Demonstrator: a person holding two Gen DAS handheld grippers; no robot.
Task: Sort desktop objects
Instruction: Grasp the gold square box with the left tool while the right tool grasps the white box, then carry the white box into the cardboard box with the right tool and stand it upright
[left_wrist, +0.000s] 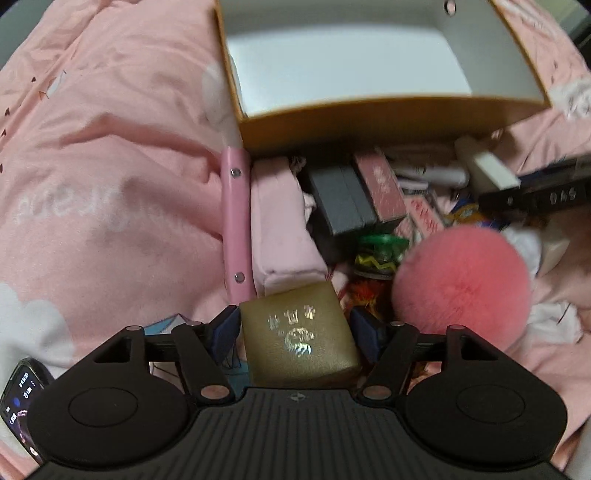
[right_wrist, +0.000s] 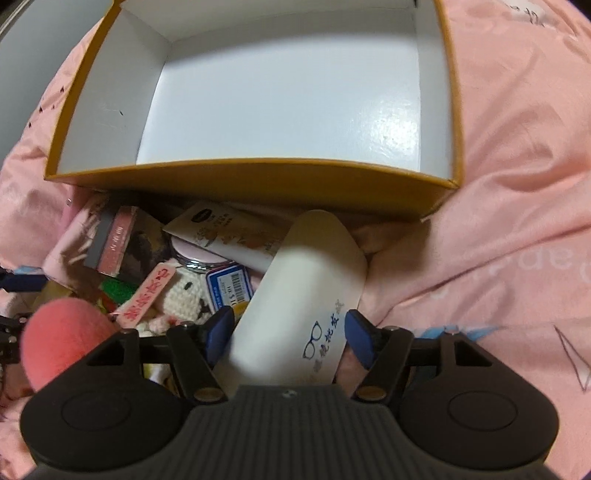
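Two hand-held claws hang over a heap of small things lying on a pink bedcover (left_wrist: 110, 155). Beyond the heap sits an open cardboard box (right_wrist: 258, 181), mustard yellow outside and white inside, with nothing showing on its floor.

The left claw (left_wrist: 295, 332) points almost straight down. Its blue pads stand wide apart on either side of a small gold box (left_wrist: 299, 336) with shiny embossed characters on its lid. The left pad sits right at the box's edge; a narrow gap shows at the right pad, so the box lies between the pads without being squeezed. Just right of it is a fluffy pink pompom (left_wrist: 461, 284). Behind are a grey box (left_wrist: 340, 199), a pink printed box (left_wrist: 380, 188) and a folded pink pouch (left_wrist: 284, 229) beside a pink strap (left_wrist: 236, 221).

The right claw (right_wrist: 288, 332) tilts steeply downward. Its pads are also spread, straddling the near end of a white glasses case (right_wrist: 299, 295) printed with a small spectacles drawing. The case lies slanted, its far end close to the yellow box's front wall. Whether the pads touch it is hard to tell. Left of it lie a cream crocheted toy (right_wrist: 184, 295), a barcode label (right_wrist: 231, 286) and a pink tag (right_wrist: 147, 295).
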